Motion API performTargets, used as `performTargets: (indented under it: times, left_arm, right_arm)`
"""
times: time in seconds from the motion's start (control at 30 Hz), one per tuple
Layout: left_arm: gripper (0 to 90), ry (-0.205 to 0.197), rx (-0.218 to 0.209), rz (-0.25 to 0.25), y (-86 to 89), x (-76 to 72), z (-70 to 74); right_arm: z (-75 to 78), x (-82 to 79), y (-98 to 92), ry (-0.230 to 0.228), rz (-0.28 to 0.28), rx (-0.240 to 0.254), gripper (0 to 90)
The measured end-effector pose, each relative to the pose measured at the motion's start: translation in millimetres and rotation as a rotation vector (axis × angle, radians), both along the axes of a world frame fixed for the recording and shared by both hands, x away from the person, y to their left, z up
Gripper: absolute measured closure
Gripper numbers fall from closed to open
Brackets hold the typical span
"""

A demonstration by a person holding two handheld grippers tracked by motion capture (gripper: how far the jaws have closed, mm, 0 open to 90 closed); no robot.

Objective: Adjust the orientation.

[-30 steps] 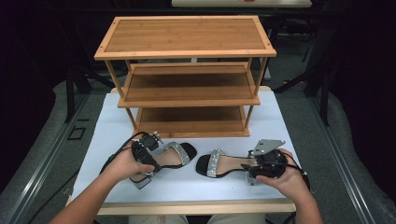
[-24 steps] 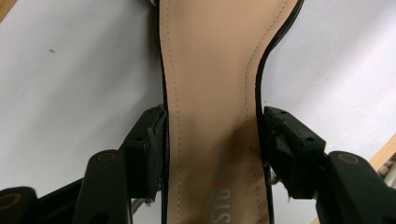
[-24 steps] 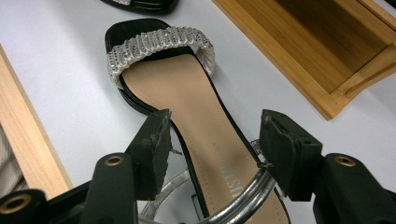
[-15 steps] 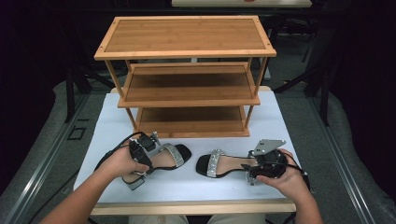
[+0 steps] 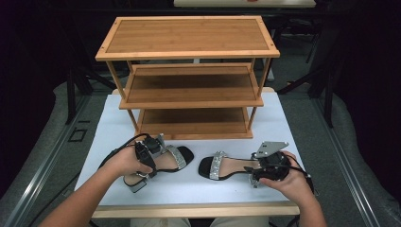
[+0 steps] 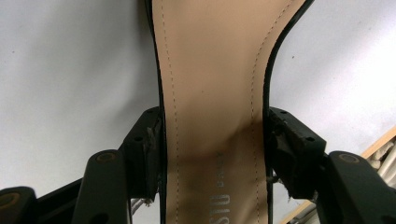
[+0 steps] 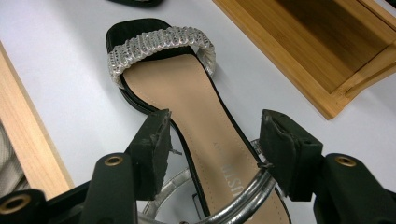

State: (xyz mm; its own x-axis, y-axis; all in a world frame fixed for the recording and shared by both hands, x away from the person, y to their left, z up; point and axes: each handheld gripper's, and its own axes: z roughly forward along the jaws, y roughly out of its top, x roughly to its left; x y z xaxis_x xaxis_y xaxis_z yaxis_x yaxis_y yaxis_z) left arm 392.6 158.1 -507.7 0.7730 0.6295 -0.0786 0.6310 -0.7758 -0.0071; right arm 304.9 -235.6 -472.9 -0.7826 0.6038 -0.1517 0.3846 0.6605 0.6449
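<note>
White table (image 5: 118,127) – 3-tier bamboo rack (image 5: 189,40) at far edge; grey floor (image 5: 373,156), dark surroundings.

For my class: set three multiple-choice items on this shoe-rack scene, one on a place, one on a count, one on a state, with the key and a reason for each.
1. Where do the two sandals lie?
A on the rack's top shelf
B on the white table in front of the rack
C on the floor

2. How many shelves has the wooden rack?
A two
B three
C five

3. How does the left gripper stand?
A shut on a sandal's sole
B wide open above the rack
C holding a cup

Key: B, the left sandal and right sandal rest on the table; B, three boards are stacked; A, its pads press the insole's edges.
</note>
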Motion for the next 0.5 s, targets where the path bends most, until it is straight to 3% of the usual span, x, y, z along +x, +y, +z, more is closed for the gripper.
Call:
performTargets:
  times: [0.3,0.4,0.5]
  left_arm:
    - [42.3,0.010,-0.005,0.015,0.3,1.7,-0.6]
    - [42.5,0.013,0.011,0.011,-1.0,1.8,0.6]
    - [42.6,0.007,-0.007,0.028,-0.1,0.8,1.9]
  right_arm:
    - [0.4,-1.0,2.4,0.003,0.005,-0.007,42.8]
    - [-0.7,-1.1,3.1,0.005,0.003,0.003,42.7]
    - [-0.2,-1.0,2.1,0.007,0.005,-0.004,42.7]
